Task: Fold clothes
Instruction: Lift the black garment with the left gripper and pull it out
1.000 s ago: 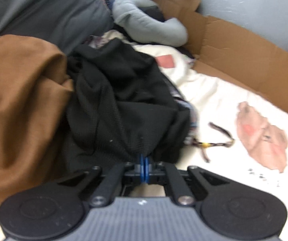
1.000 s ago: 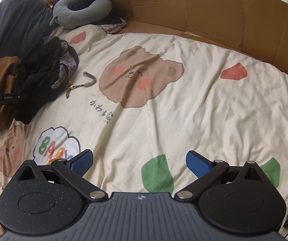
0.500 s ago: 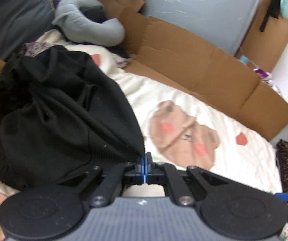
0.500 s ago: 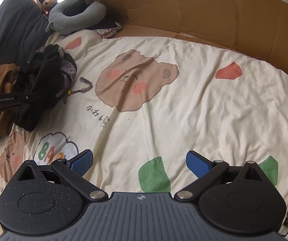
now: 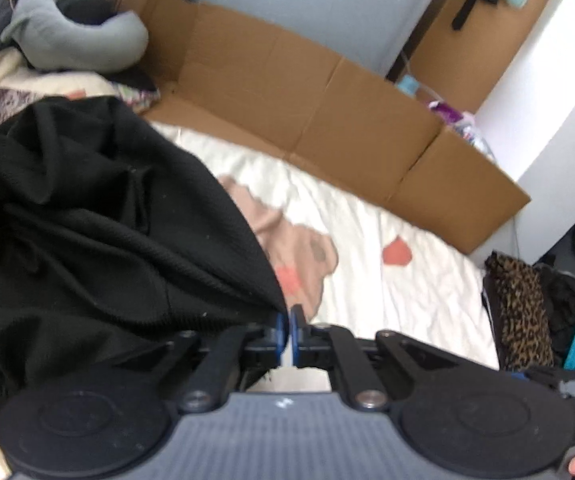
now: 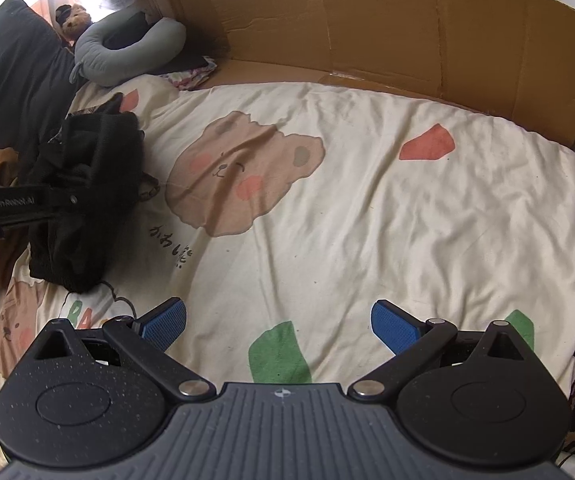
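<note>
The left tool (image 5: 288, 330) sits low in the centre of its own view, its blue pads parting by a sliver, with the tip of the black garment (image 5: 99, 232) just at the left pad; whether cloth lies between them, I cannot tell. The garment fills the left half of that view; in the right wrist view it hangs bunched at the left edge over the bed (image 6: 367, 220). The right tool (image 6: 279, 322), bottom centre of its view, is spread wide and holds nothing. The knit looks soft, limp and fairly light, so it will likely sag and bunch. A hem or corner seems the best place to pinch it.
</note>
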### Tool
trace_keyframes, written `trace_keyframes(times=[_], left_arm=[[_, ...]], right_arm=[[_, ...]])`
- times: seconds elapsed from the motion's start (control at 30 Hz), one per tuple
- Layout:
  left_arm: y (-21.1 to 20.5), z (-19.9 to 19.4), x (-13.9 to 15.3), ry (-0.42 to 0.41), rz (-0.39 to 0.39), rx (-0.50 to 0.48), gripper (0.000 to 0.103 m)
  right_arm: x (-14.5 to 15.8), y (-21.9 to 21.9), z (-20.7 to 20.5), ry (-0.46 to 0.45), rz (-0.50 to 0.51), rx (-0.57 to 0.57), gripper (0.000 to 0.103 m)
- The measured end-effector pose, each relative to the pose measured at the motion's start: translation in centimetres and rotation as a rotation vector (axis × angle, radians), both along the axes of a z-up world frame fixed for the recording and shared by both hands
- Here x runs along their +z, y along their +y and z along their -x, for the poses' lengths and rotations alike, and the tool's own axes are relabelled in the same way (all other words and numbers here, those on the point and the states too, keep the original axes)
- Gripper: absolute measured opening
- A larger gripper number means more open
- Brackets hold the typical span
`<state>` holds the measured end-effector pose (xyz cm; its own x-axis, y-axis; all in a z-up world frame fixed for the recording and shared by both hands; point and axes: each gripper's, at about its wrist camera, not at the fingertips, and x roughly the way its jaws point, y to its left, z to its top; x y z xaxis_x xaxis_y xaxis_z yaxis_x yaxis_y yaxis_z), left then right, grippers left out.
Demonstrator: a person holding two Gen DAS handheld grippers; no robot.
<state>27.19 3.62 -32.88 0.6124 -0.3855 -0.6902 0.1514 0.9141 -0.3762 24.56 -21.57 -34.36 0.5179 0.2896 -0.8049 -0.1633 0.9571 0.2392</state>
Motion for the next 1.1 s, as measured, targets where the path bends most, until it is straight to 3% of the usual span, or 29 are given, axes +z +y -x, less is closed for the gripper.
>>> trace_keyframes(times=[0.13, 0.3, 0.53, 0.6, 0.77, 1.1], left_arm=[[0.9, -0.1, 0.7, -0.031, -0.025, 0.010, 0.048], [2.4, 0.3, 2.6, -0.074, -0.063, 0.084, 0.058], [5.4, -1.5, 3.9, -0.126, -0.136, 0.232, 0.064], [5.9, -2.3, 3.9, -0.147, -0.164, 0.255, 0.070], [6.8, -4.6, 3.4, -0.164, -0.203, 0.287, 0.071], [9.4, -7.8, 0.1, -0.067, -0.168, 0.368, 0.068]], right_arm=[[-0.1, -0.2, 0.1, 0.005, 0.002, -0.004, 0.101], [-0.4, -0.2, 0.2, 0.013, 0.004, -0.001, 0.101], [-0.5, -0.3, 0.0, 0.018, 0.004, -0.004, 0.101], [-0.5, -0.3, -0.1, 0.016, 0.006, -0.003, 0.101], [-0.6, -0.2, 0.1, 0.016, 0.014, 0.000, 0.101], [-0.9, -0.2, 0.2, 0.026, 0.029, -0.007, 0.101]])
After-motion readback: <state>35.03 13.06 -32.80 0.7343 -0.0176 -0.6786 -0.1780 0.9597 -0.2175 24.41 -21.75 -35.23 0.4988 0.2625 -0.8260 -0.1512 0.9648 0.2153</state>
